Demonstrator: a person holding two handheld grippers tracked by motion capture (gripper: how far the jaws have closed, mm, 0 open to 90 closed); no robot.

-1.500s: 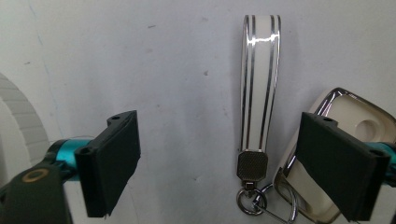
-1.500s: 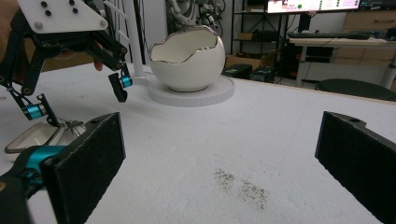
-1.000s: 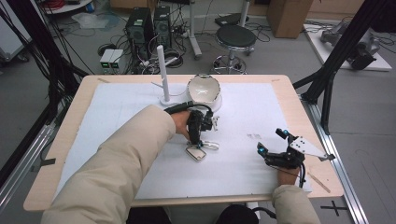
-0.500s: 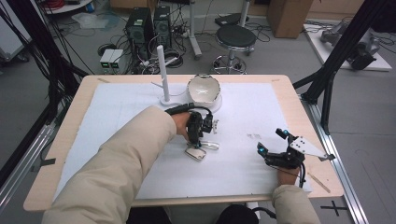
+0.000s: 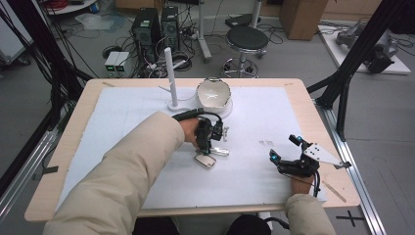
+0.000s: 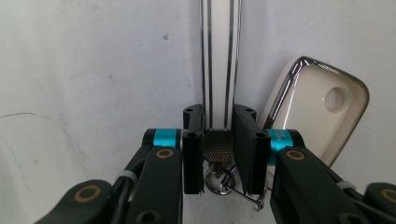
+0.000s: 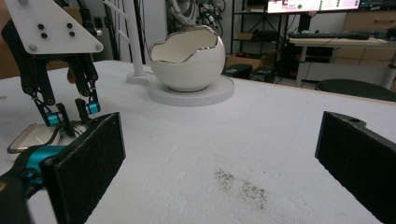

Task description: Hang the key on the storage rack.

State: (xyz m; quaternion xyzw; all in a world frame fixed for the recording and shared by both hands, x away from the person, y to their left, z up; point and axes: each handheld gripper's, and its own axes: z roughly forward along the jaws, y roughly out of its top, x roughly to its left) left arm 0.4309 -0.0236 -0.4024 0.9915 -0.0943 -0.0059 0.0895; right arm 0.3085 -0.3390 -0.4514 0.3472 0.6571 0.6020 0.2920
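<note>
From the high view I see the left gripper near the middle of the frame, pointing down onto the white mat, with a silver metal strip under its tip and a small glossy tray just below it. The egg-shaped bowl sits on its round base above the centre, and the white post stand is just left of it. The right gripper rests at the lower right, well apart from the rest, its jaws spread.

In the left gripper view, my jaws are pinching the strip's textured end at the centre; the strip runs up to the top edge. A small ring and wire hang below the pads. The tray lies at the right, just beside the strip.

In the right gripper view, my pads stand wide apart over bare mat with a dark speckled smudge. The bowl is at upper centre, the left gripper at left over the tray.
</note>
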